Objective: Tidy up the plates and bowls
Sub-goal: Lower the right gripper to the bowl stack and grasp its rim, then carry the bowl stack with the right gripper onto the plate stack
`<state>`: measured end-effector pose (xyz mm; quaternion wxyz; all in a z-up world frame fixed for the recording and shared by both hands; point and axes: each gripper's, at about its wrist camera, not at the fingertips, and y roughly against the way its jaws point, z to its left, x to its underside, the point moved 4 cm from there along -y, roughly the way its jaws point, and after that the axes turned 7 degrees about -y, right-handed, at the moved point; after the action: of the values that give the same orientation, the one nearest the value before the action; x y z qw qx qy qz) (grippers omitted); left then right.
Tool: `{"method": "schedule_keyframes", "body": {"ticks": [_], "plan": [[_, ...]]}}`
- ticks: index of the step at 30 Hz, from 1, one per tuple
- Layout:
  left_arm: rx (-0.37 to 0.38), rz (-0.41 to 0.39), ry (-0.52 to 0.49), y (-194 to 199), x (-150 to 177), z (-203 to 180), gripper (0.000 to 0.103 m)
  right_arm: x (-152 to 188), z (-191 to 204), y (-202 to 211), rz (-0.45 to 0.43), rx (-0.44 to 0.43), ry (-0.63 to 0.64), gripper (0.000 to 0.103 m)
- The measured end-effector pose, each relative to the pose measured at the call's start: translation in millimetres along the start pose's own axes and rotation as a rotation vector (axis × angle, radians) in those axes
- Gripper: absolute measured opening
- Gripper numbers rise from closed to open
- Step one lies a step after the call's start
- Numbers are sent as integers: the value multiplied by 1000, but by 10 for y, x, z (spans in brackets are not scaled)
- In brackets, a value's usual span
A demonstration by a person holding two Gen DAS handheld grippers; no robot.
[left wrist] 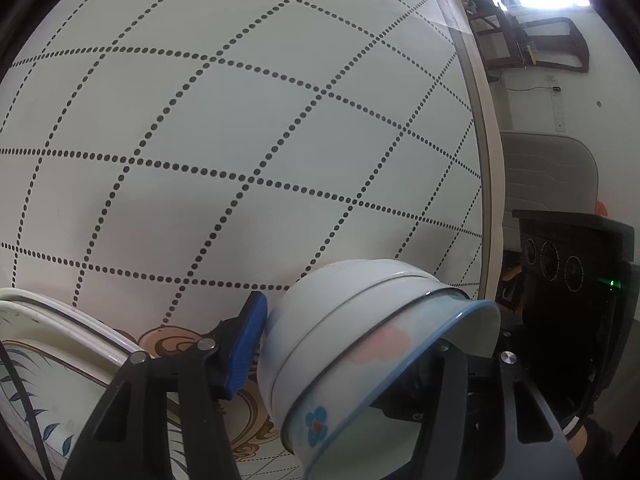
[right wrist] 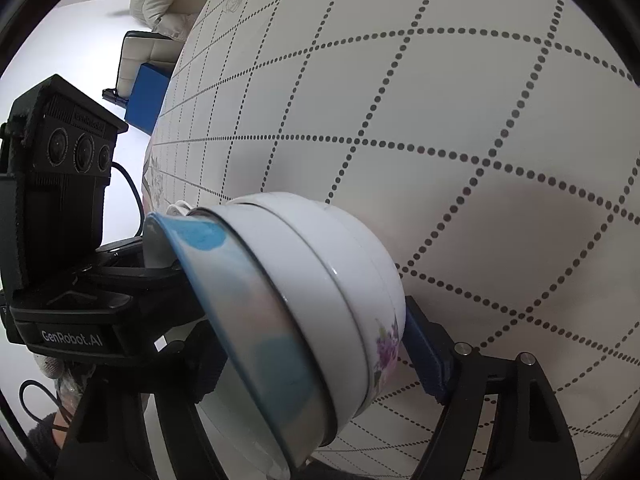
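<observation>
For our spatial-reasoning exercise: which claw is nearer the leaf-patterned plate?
Left. The left claw has its blue pad just beside the leaf-patterned plate; the right claw grips the bowl stack on its far side.

We cannot see the left gripper's [left wrist: 352, 364] right finger or the right gripper's [right wrist: 316, 356] left finger; the stack of bowls [left wrist: 360, 344] hides both. The plates [left wrist: 52, 380] run off the picture's left edge.

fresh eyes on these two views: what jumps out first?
A nested bowl stack, tipped on its side, fills the foreground between both tools; the left tool and the right tool each straddle it. Behind spreads a dotted-grid tablecloth, with a painted plate at the left view's lower left.
</observation>
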<state>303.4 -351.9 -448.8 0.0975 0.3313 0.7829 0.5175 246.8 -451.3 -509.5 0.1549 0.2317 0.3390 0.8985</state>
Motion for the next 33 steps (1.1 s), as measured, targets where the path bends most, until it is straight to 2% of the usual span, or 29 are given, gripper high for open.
{"method": "schedule_keyframes", "body": {"ticks": [7,10,19,23,33], "plan": [[-21,-17,8,76,12,-4,51,-14,-95,53,-11,-59,-32,73],[-33,-21,2,191,26,40,51,-13,-71,49,-6,-47,-25,73],[-21,-32,27,285,27,49,51,-29,46,84,11,-110,-48,73],[-23,-39,27,359,53,29,51,1,90,110,6,-109,-44,73],[-62,-59,26,609,148,43,51,115,314,217,19,-149,-30,73]]}}
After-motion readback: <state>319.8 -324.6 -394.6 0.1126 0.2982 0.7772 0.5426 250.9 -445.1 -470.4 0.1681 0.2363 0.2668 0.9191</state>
